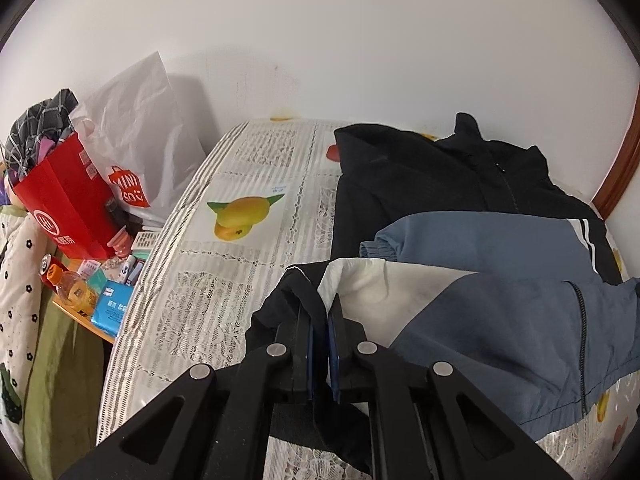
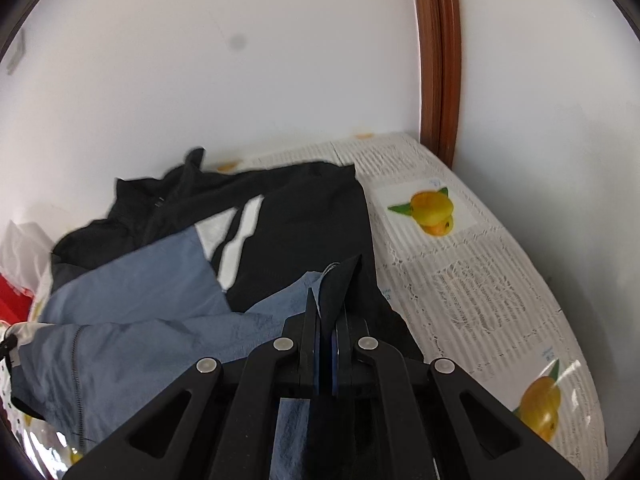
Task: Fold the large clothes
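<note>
A large zip jacket [image 1: 500, 320] in black, blue-grey and white lies partly folded on the table, its black collar end toward the wall. My left gripper [image 1: 323, 312] is shut on the jacket's black and white edge at its left side. In the right wrist view the same jacket [image 2: 132, 312] spreads to the left, with two white stripes on black. My right gripper [image 2: 330, 308] is shut on a black and blue-grey fold of the jacket at its right side. Both held edges are lifted a little above the cloth below.
The table wears a lace-patterned cloth with fruit prints [image 1: 240, 216] [image 2: 460, 280]. Left of it stand a red paper bag [image 1: 60, 208], a white plastic bag [image 1: 140, 136], and small bottles and packets [image 1: 92, 288]. A white wall and a brown wooden frame [image 2: 436, 60] bound the far side.
</note>
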### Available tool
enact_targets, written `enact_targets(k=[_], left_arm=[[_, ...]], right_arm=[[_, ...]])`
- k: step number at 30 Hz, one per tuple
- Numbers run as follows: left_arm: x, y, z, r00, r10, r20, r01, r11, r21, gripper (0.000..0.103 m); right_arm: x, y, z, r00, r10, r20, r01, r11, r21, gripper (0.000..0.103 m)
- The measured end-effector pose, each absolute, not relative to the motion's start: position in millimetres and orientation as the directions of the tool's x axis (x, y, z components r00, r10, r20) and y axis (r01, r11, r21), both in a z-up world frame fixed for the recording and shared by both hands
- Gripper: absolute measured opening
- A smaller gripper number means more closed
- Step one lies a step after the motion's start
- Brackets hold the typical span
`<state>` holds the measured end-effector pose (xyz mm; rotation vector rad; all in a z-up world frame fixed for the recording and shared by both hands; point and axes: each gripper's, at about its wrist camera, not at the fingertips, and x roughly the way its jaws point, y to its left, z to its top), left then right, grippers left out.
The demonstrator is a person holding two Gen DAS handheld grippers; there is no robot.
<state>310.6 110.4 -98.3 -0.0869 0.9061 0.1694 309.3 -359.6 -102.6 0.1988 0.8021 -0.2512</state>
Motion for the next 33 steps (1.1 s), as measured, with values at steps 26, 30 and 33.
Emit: enact_targets(k=[26, 30, 33], left_arm=[[244, 150, -82, 0.641, 0.042, -0.767, -0.182, 0.978, -0.099, 0.053], [240, 159, -97, 0.624, 0.02, -0.781, -0.176, 0.978, -0.115, 0.053], [245, 160, -108, 0.604, 0.007, -0.797, -0.162, 0.98, -0.114, 0.053]], right_arm=[[219, -384, -112, 0.613, -0.156, -0.774, 0.3, 0.953, 0.046, 0.033], [217, -389, -133, 0.598, -0.131, -0.791, 0.322, 0.943, 0.087, 0.033], [221, -390, -141, 0.598, -0.106, -0.794, 0.325, 0.938, 0.12, 0.033]])
